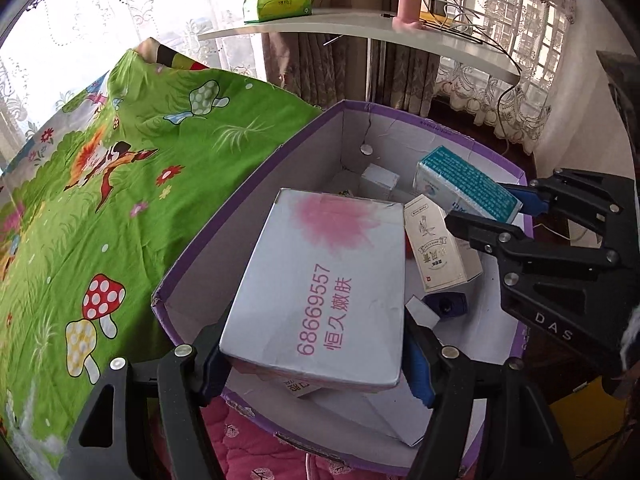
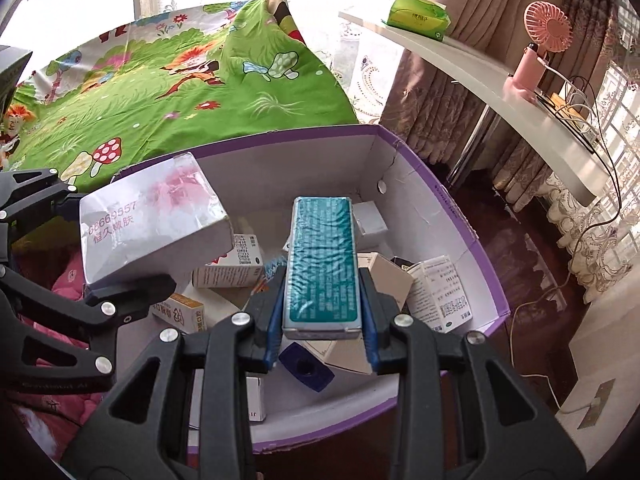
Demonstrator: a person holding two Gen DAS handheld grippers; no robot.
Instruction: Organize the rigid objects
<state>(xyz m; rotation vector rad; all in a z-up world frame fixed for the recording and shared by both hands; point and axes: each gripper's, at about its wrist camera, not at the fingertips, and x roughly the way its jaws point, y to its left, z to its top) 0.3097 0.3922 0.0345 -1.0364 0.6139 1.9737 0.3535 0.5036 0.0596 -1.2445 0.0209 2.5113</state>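
Observation:
My left gripper (image 1: 316,364) is shut on a large white box with pink print (image 1: 324,276), held over the near left part of the purple-rimmed storage box (image 1: 256,168). My right gripper (image 2: 322,330) is shut on a long teal-topped box (image 2: 322,264), hanging above the middle of the same storage box (image 2: 460,216). In the left wrist view the right gripper (image 1: 486,216) comes in from the right with the teal box (image 1: 464,178). In the right wrist view the white box (image 2: 152,224) shows at the left, clamped by the left gripper. Several small cartons (image 2: 228,266) and a dark blue item (image 2: 306,366) lie inside.
A green cartoon-print sheet (image 1: 120,184) covers the bed to the left, with a pink quilt (image 1: 256,432) below. A curved white shelf (image 2: 500,92) carries a green tissue pack (image 2: 420,18), a pink fan (image 2: 536,52) and cables. Curtains hang behind; dark floor lies to the right.

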